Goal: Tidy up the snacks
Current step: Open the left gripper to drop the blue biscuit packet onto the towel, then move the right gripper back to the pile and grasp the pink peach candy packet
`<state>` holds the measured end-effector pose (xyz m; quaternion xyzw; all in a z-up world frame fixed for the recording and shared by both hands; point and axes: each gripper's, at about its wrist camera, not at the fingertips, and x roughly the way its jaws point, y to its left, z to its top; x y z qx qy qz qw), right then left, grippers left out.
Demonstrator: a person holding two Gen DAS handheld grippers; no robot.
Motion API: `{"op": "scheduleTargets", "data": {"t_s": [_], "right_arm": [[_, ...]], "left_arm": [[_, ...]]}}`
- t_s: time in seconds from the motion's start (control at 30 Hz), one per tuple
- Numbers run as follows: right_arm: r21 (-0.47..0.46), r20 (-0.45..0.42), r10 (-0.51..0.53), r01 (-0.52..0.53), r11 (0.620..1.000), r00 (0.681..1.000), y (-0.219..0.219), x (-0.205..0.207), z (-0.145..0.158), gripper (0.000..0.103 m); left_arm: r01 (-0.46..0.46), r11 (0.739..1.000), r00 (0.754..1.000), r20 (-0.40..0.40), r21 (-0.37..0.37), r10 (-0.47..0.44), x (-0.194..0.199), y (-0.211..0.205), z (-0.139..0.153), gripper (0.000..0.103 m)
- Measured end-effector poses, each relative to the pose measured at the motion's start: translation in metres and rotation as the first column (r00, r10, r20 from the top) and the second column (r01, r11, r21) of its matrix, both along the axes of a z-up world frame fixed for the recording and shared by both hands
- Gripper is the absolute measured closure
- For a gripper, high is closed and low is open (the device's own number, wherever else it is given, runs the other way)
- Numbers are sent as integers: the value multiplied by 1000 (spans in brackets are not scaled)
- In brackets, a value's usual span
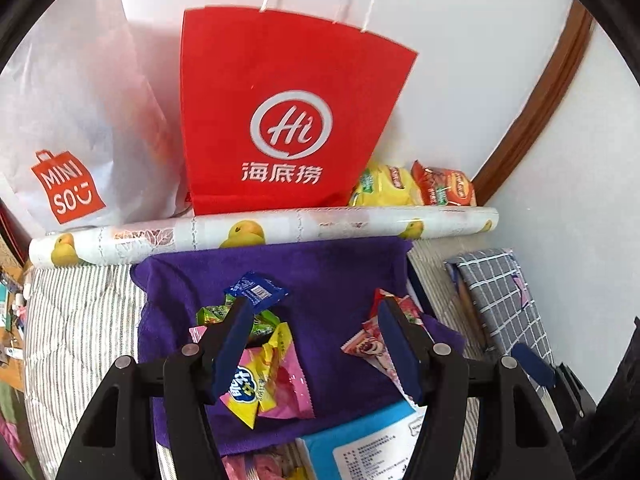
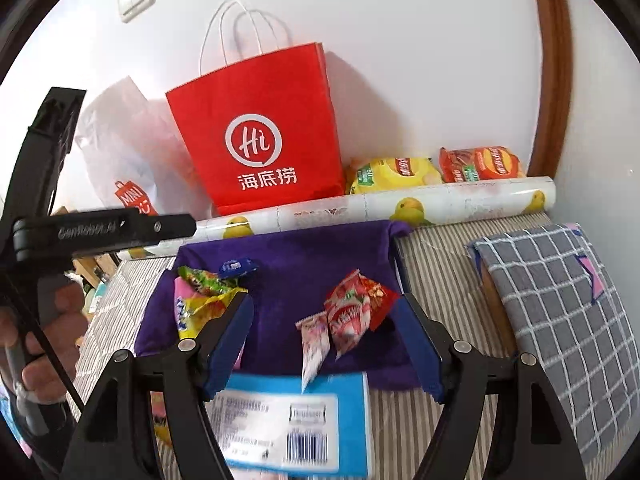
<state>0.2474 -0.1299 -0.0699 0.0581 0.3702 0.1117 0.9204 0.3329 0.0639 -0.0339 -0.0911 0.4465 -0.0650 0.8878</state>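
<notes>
A purple cloth (image 1: 328, 276) (image 2: 296, 256) lies on a striped bed. On its left is a pile of snack packets: a blue one (image 1: 256, 290) (image 2: 238, 267), green ones (image 1: 212, 314) (image 2: 200, 280), a yellow one (image 1: 266, 364) and a pink one (image 1: 288, 384). On its right lie red-pink packets (image 1: 368, 342) (image 2: 352, 312). My left gripper (image 1: 316, 308) is open and empty above the cloth. My right gripper (image 2: 328, 304) is open and empty, with the red-pink packets between its fingers.
A red paper bag (image 1: 288, 120) (image 2: 260, 136) and a white Miniso bag (image 1: 68, 152) stand against the wall behind a duck-print roll (image 1: 256, 232). Yellow (image 2: 390, 174) and red (image 2: 480, 164) chip bags lie beside the red bag. A blue box (image 2: 288, 420) lies near. A checked cushion (image 2: 560, 312) is at right.
</notes>
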Motion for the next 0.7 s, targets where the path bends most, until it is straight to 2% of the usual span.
{"op": "scheduleTargets", "data": {"t_s": [0.1, 0.17, 0.33, 0.53, 0.7], "right_arm": [[-52, 7, 2, -1, 999, 1000, 0, -18, 5, 30], [-76, 13, 4, -3, 997, 1000, 1, -31, 8, 30], [-53, 31, 14, -13, 999, 999, 3, -61, 9, 30], [-15, -35, 38, -39, 999, 999, 10, -83, -1, 30], [-10, -62, 50, -50, 999, 997, 17, -105, -10, 30]], "left_arm": [[7, 999, 1000, 27, 34, -8, -10, -6, 8, 41], [0, 1000, 999, 32, 20, 0, -19, -6, 11, 41], [-6, 1000, 1000, 12, 6, 6, -50, -1, 8, 41], [-8, 1000, 1000, 10, 30, 8, -94, 9, 5, 41], [-14, 1000, 1000, 8, 21, 14, -125, 18, 1, 41]]}}
